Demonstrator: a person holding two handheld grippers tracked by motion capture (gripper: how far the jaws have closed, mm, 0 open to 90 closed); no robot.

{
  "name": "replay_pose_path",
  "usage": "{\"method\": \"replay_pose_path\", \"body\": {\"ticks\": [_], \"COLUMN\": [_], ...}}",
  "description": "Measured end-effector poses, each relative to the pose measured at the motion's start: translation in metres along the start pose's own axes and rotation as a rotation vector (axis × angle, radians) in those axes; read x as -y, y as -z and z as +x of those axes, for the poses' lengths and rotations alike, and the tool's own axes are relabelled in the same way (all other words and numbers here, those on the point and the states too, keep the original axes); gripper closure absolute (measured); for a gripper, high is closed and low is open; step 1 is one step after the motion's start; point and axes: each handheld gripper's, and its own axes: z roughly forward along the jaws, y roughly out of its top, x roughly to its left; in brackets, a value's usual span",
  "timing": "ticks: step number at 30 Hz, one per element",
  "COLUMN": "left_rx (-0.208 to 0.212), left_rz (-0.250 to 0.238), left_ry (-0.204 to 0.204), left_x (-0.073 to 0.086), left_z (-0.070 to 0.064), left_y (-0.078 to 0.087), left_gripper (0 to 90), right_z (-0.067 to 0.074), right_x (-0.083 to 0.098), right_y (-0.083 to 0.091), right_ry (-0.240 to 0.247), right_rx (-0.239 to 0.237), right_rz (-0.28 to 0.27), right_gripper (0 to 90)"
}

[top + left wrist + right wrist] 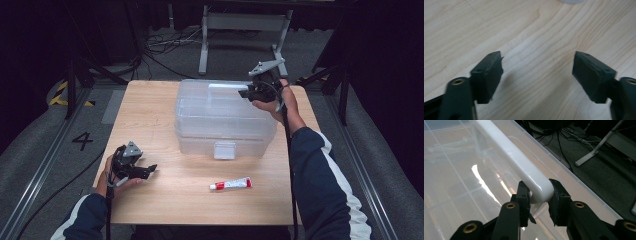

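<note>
Seemingly at the start of a lift: right gripper (248,91) takes the white handle (226,86) of a clear plastic box (225,120).

From the high view, the lidded box sits mid-tabletop (150,107), apparently empty, its front latch looking shut; a red-and-white tube (230,184) lies near the front edge, apart from the box, while the left gripper (148,170) rests low by the left edge. In the left gripper view, its fingers (487,75) stand wide apart over bare wood, holding nothing. In the right gripper view, the fingers (559,200) bracket the handle's (524,167) rounded end, close on both sides and apparently clamped. The next move, by this evidence, calls for a firm hold before raising the handle or lid, likely so the tube can go inside.
</note>
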Motion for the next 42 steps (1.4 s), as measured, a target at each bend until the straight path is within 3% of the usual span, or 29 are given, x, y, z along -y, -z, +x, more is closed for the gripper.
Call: {"method": "replay_pose_path", "body": {"ticks": [3, 6, 8, 11, 15, 20, 25, 28, 36, 42], "left_rx": [0.013, 0.016, 0.045, 0.047, 0.05, 0.096, 0.116, 0.105, 0.106, 0.107], "left_rz": [-0.027, -0.076, -0.142, -0.227, -0.27, -0.301, -0.292, -0.288, -0.308, -0.325], "left_ry": [-0.001, 0.0, 0.003, -0.015, -0.033, -0.067, -0.086, -0.101, -0.084, -0.078], "left_x": [-0.007, -0.019, -0.03, -0.049, -0.065, -0.083, -0.09, -0.095, -0.1, -0.1], "left_z": [0.001, 0.001, 0.0, -0.003, -0.006, -0.016, -0.024, -0.029, -0.029, -0.029], "left_y": [0.004, 0.009, 0.014, 0.021, 0.021, 0.013, 0.005, 0.001, -0.006, -0.004], "left_gripper": [34.0, 45.5, 55.7, 70.2, 80.3, 89.3, 89.6, 89.7, 89.9, 89.9], "right_z": [-0.002, -0.003, -0.004, -0.005, -0.004, -0.005, -0.005, -0.005, -0.005, -0.003], "right_x": [-0.002, -0.004, -0.005, -0.008, -0.01, -0.01, -0.01, -0.01, -0.008, -0.008], "right_y": [0.0, 0.0, 0.0, 0.0, 0.0, 0.001, 0.001, 0.001, 0.0, 0.01], "right_ry": [-0.005, -0.006, -0.008, -0.003, -0.001, 0.001, -0.001, -0.004, -0.006, -0.01], "right_rx": [-0.005, -0.002, 0.0, 0.002, 0.007, 0.007, 0.006, 0.004, 0.006, 0.037], "right_rz": [0.006, 0.009, 0.014, 0.026, 0.033, 0.035, 0.034, 0.032, 0.022, -0.011], "right_gripper": [72.7, 72.6, 72.6, 72.4, 72.4, 72.4, 72.5, 72.5, 72.3, 68.2]}}
